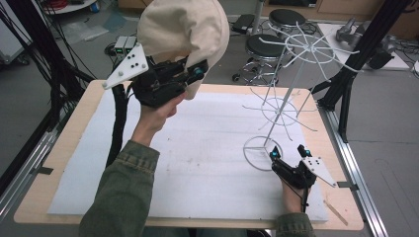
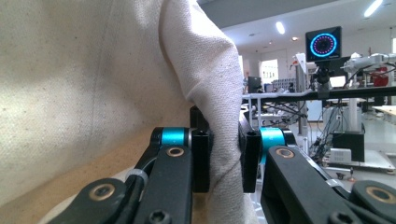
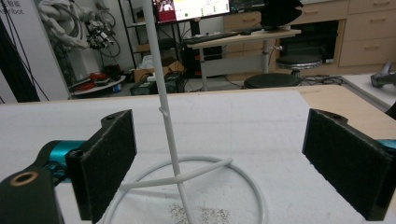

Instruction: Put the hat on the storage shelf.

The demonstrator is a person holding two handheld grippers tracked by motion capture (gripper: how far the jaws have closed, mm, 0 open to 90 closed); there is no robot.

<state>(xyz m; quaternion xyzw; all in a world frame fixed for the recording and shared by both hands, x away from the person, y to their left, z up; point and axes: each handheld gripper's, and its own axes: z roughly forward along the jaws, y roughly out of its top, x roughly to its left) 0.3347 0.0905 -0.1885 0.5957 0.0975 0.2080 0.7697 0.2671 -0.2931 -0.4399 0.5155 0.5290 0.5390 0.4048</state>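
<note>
The left tongs (image 1: 200, 69) are clamped on a fold of a cream cloth hat (image 1: 184, 29), held up above the far left of the desk (image 1: 74, 118). The right tongs (image 1: 287, 153) stand wide open around the ring base of a white wire rack (image 1: 291, 79) at the near right, gripping nothing. No readable writing shows on the hat.

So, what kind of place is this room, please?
Probably a robotics lab or workshop: a robot arm stands in the background, monitors sit on a desk, round stools and cables surround the wooden work table.
</note>
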